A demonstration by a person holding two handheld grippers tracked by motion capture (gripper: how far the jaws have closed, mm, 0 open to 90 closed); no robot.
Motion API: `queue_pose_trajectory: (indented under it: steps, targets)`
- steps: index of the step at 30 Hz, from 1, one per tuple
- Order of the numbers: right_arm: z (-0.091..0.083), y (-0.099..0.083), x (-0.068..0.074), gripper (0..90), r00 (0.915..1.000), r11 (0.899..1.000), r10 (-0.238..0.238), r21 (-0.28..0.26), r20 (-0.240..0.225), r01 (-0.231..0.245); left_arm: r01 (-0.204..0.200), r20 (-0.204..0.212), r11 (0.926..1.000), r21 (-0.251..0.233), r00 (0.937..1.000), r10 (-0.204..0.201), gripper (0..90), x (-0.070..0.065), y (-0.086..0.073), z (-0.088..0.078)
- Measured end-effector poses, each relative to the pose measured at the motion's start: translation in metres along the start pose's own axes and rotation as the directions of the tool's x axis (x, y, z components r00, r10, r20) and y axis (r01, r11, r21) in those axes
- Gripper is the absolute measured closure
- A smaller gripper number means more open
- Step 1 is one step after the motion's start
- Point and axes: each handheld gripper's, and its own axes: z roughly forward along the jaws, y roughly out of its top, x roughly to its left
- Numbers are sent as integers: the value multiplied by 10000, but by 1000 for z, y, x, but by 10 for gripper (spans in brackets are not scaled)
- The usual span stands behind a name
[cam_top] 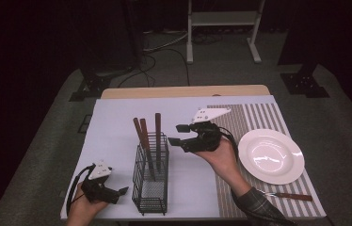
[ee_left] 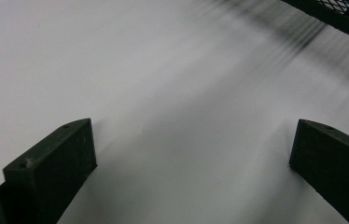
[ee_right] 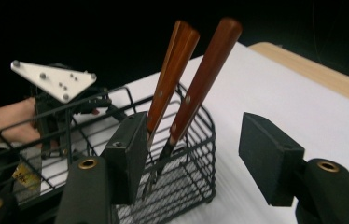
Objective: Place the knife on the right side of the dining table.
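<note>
Black wire caddy is standing on the white table cover, between the two grippers; three wooden-handled utensils are leaning upright in its far end. Left gripper is resting low at the near left edge, just beside the caddy; its jaws are standing wide apart over bare white cover and are gripping nothing. Right gripper is hovering off the table, just right of the caddy's far end, jaws pointing at the handles; jaws are standing about half open and empty, handles lying just beyond the tips. White plate is sitting on the striped mat to the right.
</note>
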Motion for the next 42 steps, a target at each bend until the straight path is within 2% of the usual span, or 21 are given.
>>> queue_pose_trajectory:
  steps: [8, 17, 26, 34, 36, 42]
  targets:
    - [9, 12, -7, 403, 9998, 9994, 158, -313, -139, -162, -1, -2, 10000, 2, 10000, 1, 0, 0, 0, 0]
    - [29, 23, -19, 388, 9987, 9978, 364, -545, -370, -384, 3, 6, 10000, 5, 10000, -3, 0, 0, 0, 0]
    - [47, 27, -24, 395, 9969, 9967, 561, -558, -548, -592, -7, 19, 10000, 46, 10000, 7, 0, 0, 0, 0]
    - [60, 30, -24, 500, 9965, 9968, 480, -611, -691, -522, -2, 11, 10000, 25, 10000, 2, 0, 0, 0, 0]
    - [61, 30, -24, 511, 9965, 9969, 477, -592, -690, -518, -4, 11, 10000, 27, 10000, 4, 0, 0, 0, 0]
    - [62, 32, -24, 623, 9973, 9965, 444, -677, -590, -484, -4, 9, 10000, 34, 10000, 4, 0, 0, 0, 0]
